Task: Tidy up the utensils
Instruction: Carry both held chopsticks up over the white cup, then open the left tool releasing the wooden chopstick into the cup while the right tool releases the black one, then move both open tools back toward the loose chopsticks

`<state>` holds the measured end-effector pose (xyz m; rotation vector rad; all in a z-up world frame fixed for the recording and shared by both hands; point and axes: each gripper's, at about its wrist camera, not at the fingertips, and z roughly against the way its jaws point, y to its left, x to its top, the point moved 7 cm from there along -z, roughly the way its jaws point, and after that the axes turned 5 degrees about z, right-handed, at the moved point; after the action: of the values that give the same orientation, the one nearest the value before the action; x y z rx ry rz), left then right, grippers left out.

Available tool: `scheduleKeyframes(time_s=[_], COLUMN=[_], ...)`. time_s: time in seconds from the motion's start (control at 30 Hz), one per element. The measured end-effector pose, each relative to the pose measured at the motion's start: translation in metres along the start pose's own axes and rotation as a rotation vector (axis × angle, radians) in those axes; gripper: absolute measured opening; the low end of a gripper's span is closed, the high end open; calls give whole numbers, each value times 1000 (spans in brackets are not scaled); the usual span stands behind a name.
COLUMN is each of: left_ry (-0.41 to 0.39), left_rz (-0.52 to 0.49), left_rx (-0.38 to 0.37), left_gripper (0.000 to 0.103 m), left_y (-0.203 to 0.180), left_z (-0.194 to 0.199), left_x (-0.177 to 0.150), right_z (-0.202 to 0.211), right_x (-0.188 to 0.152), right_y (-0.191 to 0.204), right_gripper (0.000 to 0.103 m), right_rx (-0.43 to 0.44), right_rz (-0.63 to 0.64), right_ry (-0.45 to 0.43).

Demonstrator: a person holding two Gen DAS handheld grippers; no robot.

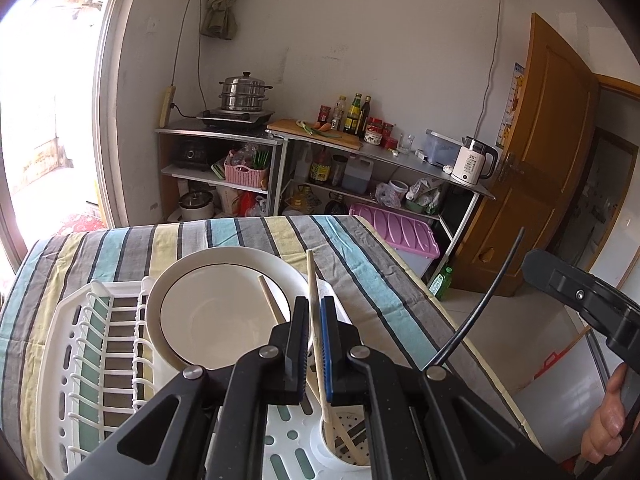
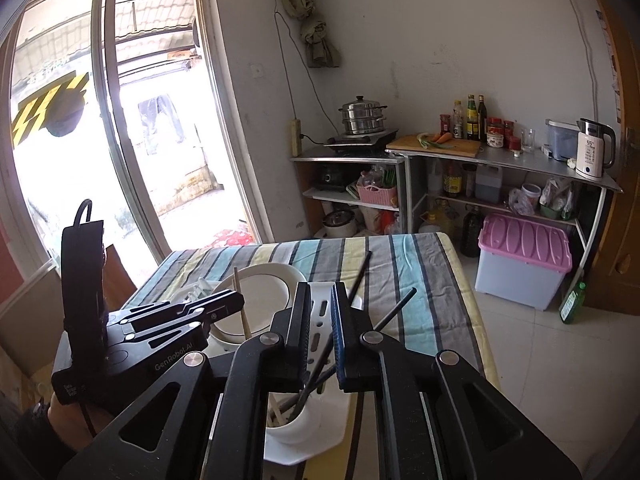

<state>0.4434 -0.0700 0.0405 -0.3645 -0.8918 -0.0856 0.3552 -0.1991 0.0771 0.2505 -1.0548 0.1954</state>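
Left tongs (image 1: 315, 344) pinching wooden chopstick (image 1: 313, 304), right tongs (image 2: 321, 336) seemingly gripping black chopstick (image 2: 358, 276).

A dish rack (image 1: 92, 344) sits on the cloth-covered surface (image 1: 360, 264), a plate (image 1: 216, 300) standing in it and a utensil cup (image 2: 298, 420) at its right end. Chopsticks (image 1: 318, 320) stand in the cup between the left tool's (image 1: 315, 344) pads; the right tool (image 2: 322, 336) closes over the same cup, shelves (image 2: 500, 168) against the wall behind
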Motion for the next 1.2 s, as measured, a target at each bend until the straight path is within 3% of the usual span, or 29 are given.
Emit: scheduleKeyframes(time_s=[0.23, 0.47, 0.83, 1.2], left_ry=[-11, -50, -65, -25], left_rz=[-23, -51, -74, -81], left_rx=[14, 33, 48, 51], left_gripper=[5, 5, 5, 6], left_y=[-1, -3, -4, -10], left_z=[20, 71, 152, 194], left_x=[-10, -33, -114, -187], right_z=[16, 48, 91, 121], right_x=[-4, -26, -86, -138], right_y=[2, 15, 42, 55], right_gripper=[13, 13, 13, 13], right_rx=[-2, 20, 22, 35], right_rz=[10, 29, 69, 66], right_ry=[-15, -31, -5, 36])
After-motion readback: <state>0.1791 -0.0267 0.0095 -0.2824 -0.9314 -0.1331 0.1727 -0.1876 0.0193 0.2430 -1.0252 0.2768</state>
